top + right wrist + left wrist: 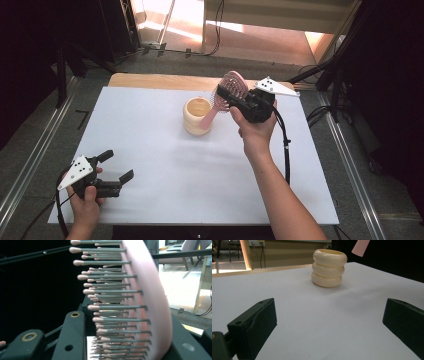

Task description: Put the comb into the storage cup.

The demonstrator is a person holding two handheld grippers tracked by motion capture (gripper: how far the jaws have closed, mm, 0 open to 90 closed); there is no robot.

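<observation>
Right hand-held gripper: clenched on the head of the pink hairbrush, raised above the far part of the bench, just right of the cream holder.
Grip, seen from the right gripper view: the black jaws press on the brush head from both sides, one on the bristle tips, the other on the smooth pink back.
Pink hairbrush: held off the bench and tilted, its head up by the jaws, its handle slanting down and left toward the holder's mouth; in the high view the handle's end lies at the rim, and whether it touches I cannot tell.
Bristles: grey pins with pink tips, in rows, standing out from the pink pad.
Cream holder: upright on the white bench, shaped like three stacked rings, open at the top; also clear in the left gripper view.
Left hand-held gripper: released, jaws wide apart with nothing between them, low over the near left corner of the bench, well apart from the holder and pointing toward it.
Bench: white top, bare wooden edge along the far side.
</observation>
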